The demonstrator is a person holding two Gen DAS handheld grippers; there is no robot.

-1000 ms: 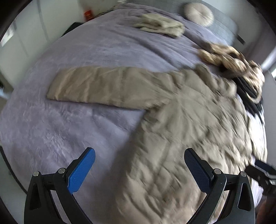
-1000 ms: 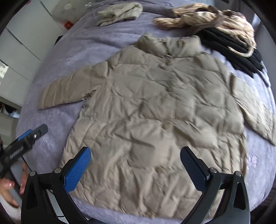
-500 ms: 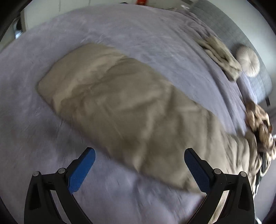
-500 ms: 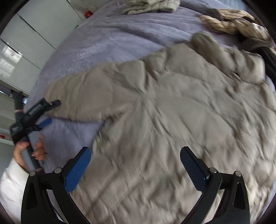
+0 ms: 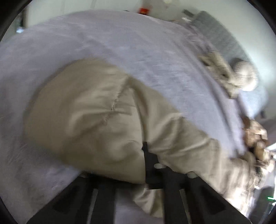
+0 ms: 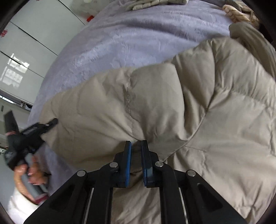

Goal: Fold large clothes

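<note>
A beige puffer jacket (image 6: 215,106) lies spread on a lilac bed cover (image 6: 138,37). Its left sleeve (image 5: 89,110) fills the left wrist view. My left gripper (image 5: 144,155) is shut on the sleeve near its cuff end; fabric bulges over and hides one finger. In the right wrist view it shows at the sleeve's cuff (image 6: 51,123), held by a hand. My right gripper (image 6: 136,146) is shut on the sleeve's near edge close to the armpit, with fabric pinched between the blue pads (image 6: 128,155).
A folded pale garment (image 5: 219,72) and a round cushion (image 5: 246,77) lie at the bed's far side. A striped tan garment (image 6: 239,12) lies by the jacket's collar. White wardrobe doors (image 6: 31,43) stand left of the bed.
Both grippers were open above the jacket. Both have moved down to the left sleeve and shut on it, the left near the cuff and the right near the armpit.
</note>
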